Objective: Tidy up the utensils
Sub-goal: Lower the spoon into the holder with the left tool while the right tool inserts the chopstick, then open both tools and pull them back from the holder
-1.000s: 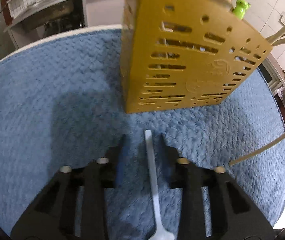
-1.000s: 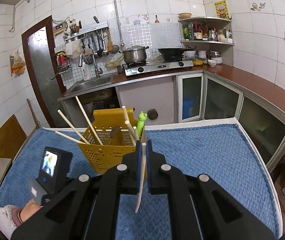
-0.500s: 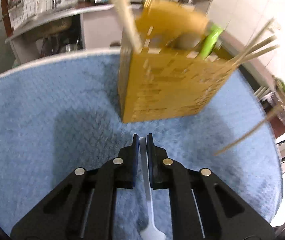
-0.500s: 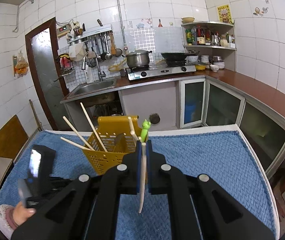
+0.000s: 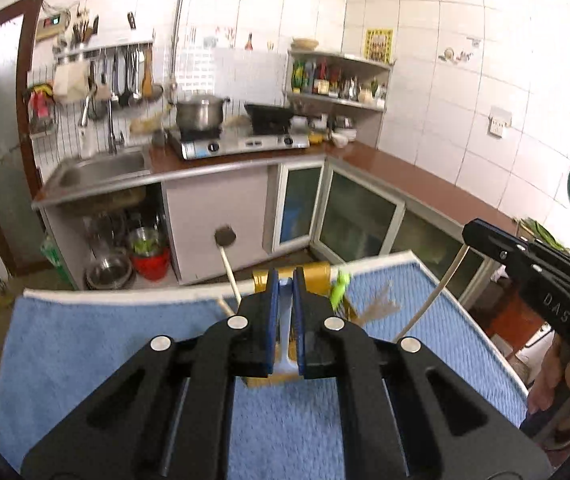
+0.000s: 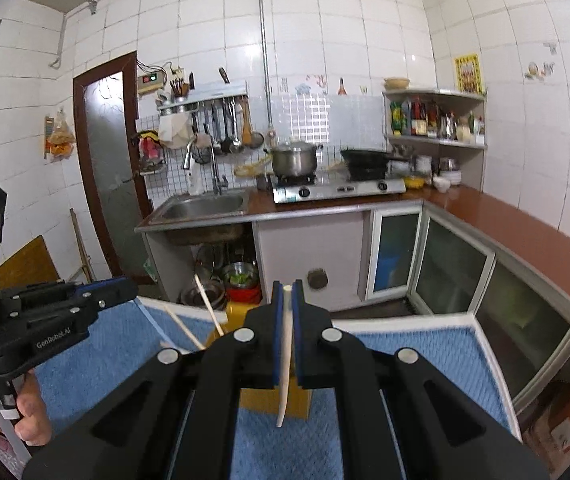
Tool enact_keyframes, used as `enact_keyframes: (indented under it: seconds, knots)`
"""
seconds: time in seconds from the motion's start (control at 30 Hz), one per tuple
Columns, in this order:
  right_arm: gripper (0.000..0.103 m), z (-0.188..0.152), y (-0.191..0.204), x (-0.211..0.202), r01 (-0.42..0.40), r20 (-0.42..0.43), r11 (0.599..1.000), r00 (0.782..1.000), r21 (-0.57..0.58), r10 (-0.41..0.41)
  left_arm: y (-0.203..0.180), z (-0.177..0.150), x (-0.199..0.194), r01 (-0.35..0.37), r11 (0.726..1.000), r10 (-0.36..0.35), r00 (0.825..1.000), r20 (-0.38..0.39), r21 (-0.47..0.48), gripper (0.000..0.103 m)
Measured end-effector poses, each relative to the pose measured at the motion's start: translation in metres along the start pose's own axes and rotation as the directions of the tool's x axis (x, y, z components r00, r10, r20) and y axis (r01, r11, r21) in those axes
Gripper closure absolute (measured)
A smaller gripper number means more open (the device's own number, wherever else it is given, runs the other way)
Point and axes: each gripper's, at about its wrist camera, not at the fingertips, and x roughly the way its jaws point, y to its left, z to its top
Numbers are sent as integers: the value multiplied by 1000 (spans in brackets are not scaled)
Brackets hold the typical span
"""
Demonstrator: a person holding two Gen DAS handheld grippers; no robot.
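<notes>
1. The left gripper (image 5: 285, 280) is pinching the pale handle of a fork (image 5: 286, 320); its jaws have just been closing, and the handle runs up the narrow gap between the two blue pads, its lower part showing below them.
2. The right gripper (image 6: 287, 290) is pressed together on a chopstick (image 6: 286, 352); the pale stick passes through the slit between its pads, its top flush with the fingertips and its thin end hanging free below them.
3. A yellow utensil basket (image 5: 313, 272) stands on the surface (image 5: 85, 340), which is covered with a blue towel. In the left wrist view it sits straight behind the left gripper, mostly hidden by the fingers, with only its top rim and a strip of its base showing.
4. In the right wrist view the same basket (image 6: 241, 308) lies behind and below the right gripper, a corner peeking out to the left of the fingers and a patch of its wall under them.
5. More chopsticks (image 6: 209, 308) lean out of the basket, slanting up and to the left; a green-topped utensil (image 5: 339, 288) sticks up at the basket's right side, blurred.
6. The right gripper appears at the right edge of the left wrist view, held by a hand (image 5: 561, 384), with its chopstick slanting down toward the towel. The left gripper appears at the left edge of the right wrist view.
</notes>
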Motion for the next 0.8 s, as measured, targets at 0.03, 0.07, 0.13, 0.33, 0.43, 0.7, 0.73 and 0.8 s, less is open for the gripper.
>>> enact_keyframes:
  seconds: [0.03,0.07,0.13,0.33,0.43,0.7,0.73,0.8]
  knots:
    - [99,6,2,0,2,6,1000,1000,-4,-2,0,7,-1,-11,1000,11,1000,11,-2,97]
    - [99,13,4,2,5,13,1000,1000,-9,-5,2,11,-4,-14,1000,14,1000,14,-2,97]
    - [99,23,6,5,9,25,1000,1000,-13,-9,4,18,-1,-17,1000,17,1000,20,-6,97]
    - [99,36,4,23,16,36,1000,999,3,-16,4,29,18,-25,1000,25,1000,14,-7,97]
    - [99,34,2,35,24,36,1000,999,6,-24,6,28,34,-43,999,43,999,20,-4,97]
    - [98,7,3,76,43,-18,999,999,-23,-44,18,-15,99,-68,998,67,996,-56,-2,97]
    - [98,3,3,80,41,-27,999,999,-23,-42,21,-23,105,-78,997,78,995,-62,0,97]
    - [98,-7,3,89,44,-47,999,998,-24,-45,26,-34,115,-82,997,82,994,-78,-4,97]
